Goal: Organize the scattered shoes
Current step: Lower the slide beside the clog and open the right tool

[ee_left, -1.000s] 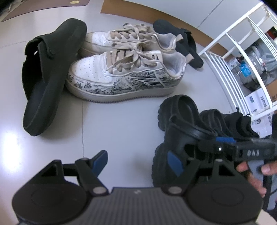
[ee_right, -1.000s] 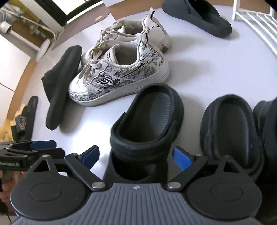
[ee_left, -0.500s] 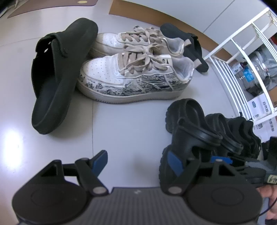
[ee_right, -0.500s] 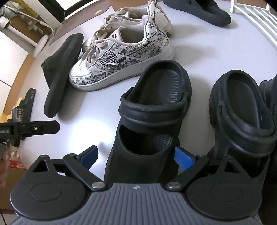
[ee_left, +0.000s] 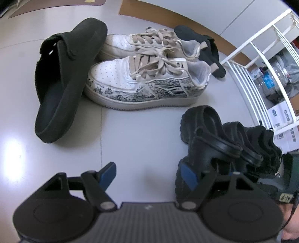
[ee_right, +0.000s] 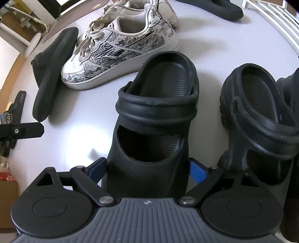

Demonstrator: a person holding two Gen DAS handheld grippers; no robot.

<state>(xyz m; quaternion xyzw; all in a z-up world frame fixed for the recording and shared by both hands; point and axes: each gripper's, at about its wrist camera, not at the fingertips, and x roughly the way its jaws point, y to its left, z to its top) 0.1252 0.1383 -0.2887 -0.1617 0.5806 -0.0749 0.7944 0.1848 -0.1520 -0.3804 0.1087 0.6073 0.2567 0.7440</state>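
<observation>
Between the blue pads of your right gripper (ee_right: pixel 147 170) sits the toe end of a black clog (ee_right: pixel 155 119), resting on the pale grey floor (ee_right: pixel 78 130) with its heel pointing away from you. Its jaws are closing around the clog; the pads stand right at its sides, but you cannot tell whether they press on it yet. Just to the right lies the matching black clog (ee_right: pixel 256 112), close beside the first but apart from it.

Beyond them stands a pair of white sneakers with dark printed sides (ee_right: pixel 119 52), side by side, laces loose. A black slip-on mule (ee_right: pixel 52 74) lies tipped on its side against the sneakers' toes. Another black mule (ee_right: pixel 220 7) rests farther off, behind the sneakers' heels.

Your left gripper (ee_left: pixel 147 173) hangs over bare floor with its jaws wide apart and nothing between them. Its right pad is just beside the nearer clog. From this view a white wire shoe rack (ee_left: pixel 257 61) stands to the right, past the clogs. Black sandals (ee_right: pixel 11 119) lie at the far left edge of the right view.
</observation>
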